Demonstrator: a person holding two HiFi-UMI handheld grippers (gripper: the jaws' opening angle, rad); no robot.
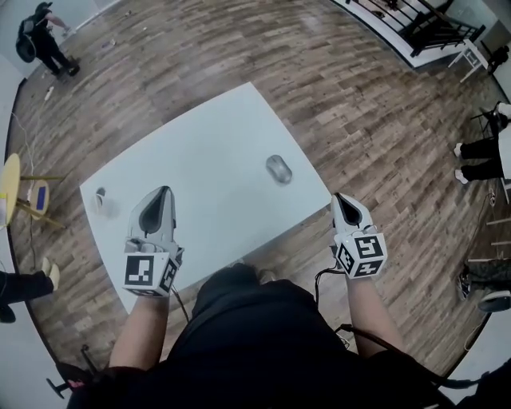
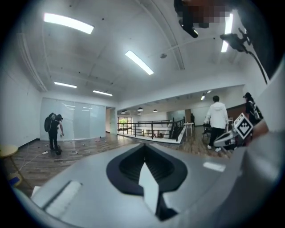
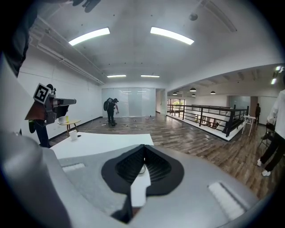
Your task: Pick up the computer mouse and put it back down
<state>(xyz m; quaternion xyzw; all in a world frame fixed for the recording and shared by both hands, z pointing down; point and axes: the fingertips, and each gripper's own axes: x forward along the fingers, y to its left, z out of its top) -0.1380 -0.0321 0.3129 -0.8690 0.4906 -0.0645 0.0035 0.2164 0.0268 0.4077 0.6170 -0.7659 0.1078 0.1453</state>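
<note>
A grey computer mouse (image 1: 279,168) lies on the white table (image 1: 200,160), toward its right side. My left gripper (image 1: 165,190) is over the table's near left part, well to the left of the mouse; its jaws meet at the tips with nothing between them (image 2: 143,145). My right gripper (image 1: 338,196) hangs just past the table's near right corner, below and right of the mouse, shut and empty (image 3: 143,146). In the right gripper view the white table (image 3: 102,142) stretches ahead to the left, and the mouse is hidden behind the jaws.
A small white cup (image 1: 101,197) stands near the table's left edge. A yellow round side table (image 1: 8,182) is off to the left. One person (image 1: 44,36) stands far back on the wood floor, and another person's legs (image 1: 479,160) are at the right. A black railing (image 1: 423,24) runs at the back right.
</note>
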